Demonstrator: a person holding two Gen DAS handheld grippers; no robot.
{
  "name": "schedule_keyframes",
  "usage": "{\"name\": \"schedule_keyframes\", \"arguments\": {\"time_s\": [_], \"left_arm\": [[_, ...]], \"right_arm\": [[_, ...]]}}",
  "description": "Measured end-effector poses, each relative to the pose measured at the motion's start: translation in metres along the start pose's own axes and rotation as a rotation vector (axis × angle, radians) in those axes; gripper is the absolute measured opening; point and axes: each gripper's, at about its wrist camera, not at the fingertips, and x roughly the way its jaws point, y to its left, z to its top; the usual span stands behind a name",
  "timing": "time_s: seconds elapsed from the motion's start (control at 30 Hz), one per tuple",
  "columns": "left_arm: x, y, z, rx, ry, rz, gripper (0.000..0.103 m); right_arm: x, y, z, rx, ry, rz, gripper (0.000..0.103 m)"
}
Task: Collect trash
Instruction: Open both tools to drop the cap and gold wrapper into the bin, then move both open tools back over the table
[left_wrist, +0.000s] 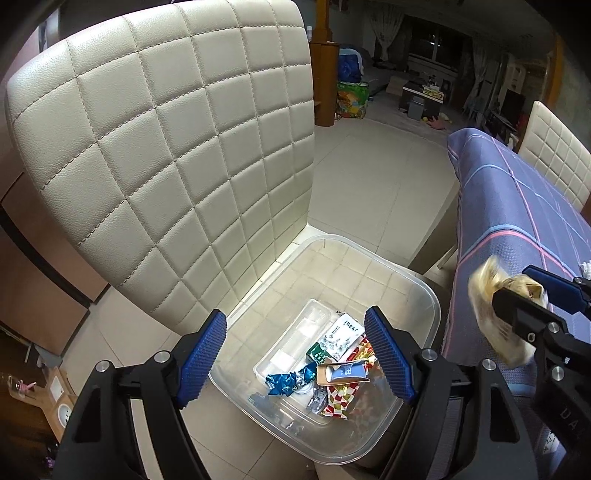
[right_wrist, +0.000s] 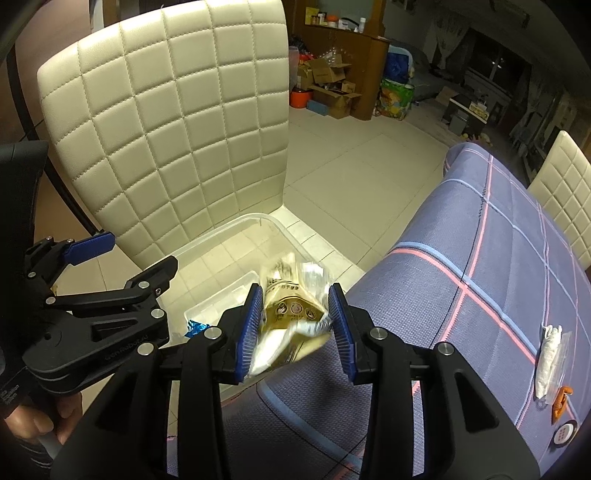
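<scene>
Right gripper (right_wrist: 295, 325) pinched a crumpled gold-and-white wrapper (right_wrist: 291, 314) between its fingers, over the table edge; left gripper (left_wrist: 295, 354), fingers spread, hung above the clear bin (left_wrist: 424, 295) of trash on the chair

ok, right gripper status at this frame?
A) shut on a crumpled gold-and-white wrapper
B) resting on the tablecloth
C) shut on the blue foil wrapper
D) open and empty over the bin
A: the right gripper has its jaws closed on a crumpled gold-and-white wrapper, held above the edge of the clear plastic bin; the blue foil wrapper already lies in the bin.
</scene>
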Motion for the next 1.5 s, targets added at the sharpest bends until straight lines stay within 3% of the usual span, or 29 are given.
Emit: {"name": "schedule_keyframes", "arguments": {"time_s": [0.17, 0.2, 0.23, 0.27, 0.33, 0.7, 1.07, 1.3, 1.5], "left_arm": [[0.000, 0.000, 0.000, 0.001, 0.002, 0.005, 0.075], [0.000, 0.000, 0.000, 0.000, 0.003, 0.004, 0.075], [0.000, -0.001, 0.000, 0.000, 0.004, 0.004, 0.075], [0.000, -0.001, 0.000, 0.002, 0.004, 0.004, 0.075], [0.000, -0.002, -0.001, 0.007, 0.004, 0.006, 0.075], [-0.012, -0.008, -0.003, 0.015, -0.005, 0.013, 0.075], [-0.051, -0.029, -0.008, 0.055, -0.051, 0.011, 0.075], [-0.072, -0.075, -0.017, 0.116, -0.053, -0.046, 0.075], [-0.087, -0.133, -0.030, 0.204, -0.052, -0.106, 0.075]], "right_arm": [[0.000, -0.003, 0.000, 0.010, -0.002, 0.011, 0.042], [0.000, -0.003, 0.000, 0.010, -0.001, 0.013, 0.057], [0.000, -0.004, 0.000, 0.015, -0.002, 0.012, 0.079], [-0.002, -0.005, -0.001, 0.024, -0.016, 0.009, 0.084], [-0.008, -0.006, -0.001, 0.037, -0.059, -0.002, 0.084], [-0.014, -0.011, -0.007, 0.034, -0.051, -0.008, 0.084], [-0.052, -0.032, -0.029, 0.057, -0.093, -0.040, 0.084], [-0.079, -0.066, -0.059, 0.102, -0.107, -0.079, 0.087], [-0.102, -0.119, -0.096, 0.190, -0.101, -0.141, 0.090]]}}
